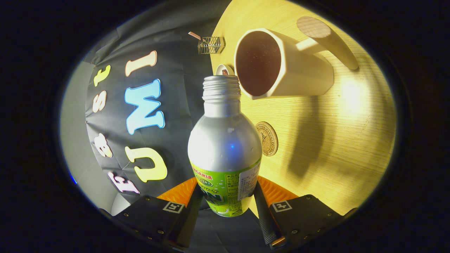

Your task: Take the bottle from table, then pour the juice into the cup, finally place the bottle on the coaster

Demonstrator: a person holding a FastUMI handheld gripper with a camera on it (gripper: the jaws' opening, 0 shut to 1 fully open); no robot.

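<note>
The camera rides the hand-held gripper, rolled sideways, looking close along the bottle toward the cup on the worktop.

Bottle sits btwn the 2 fingers of the gripper, both pressing its lower body, neck pointing ahead toward the cup. Cup stands on the table, just beyond bottle mouth. Coaster lies on table beside bottle shoulder, nearer than cup. Small wire rack at table edge, past cup. Cap behind bottle mouth, near table edge.
</note>
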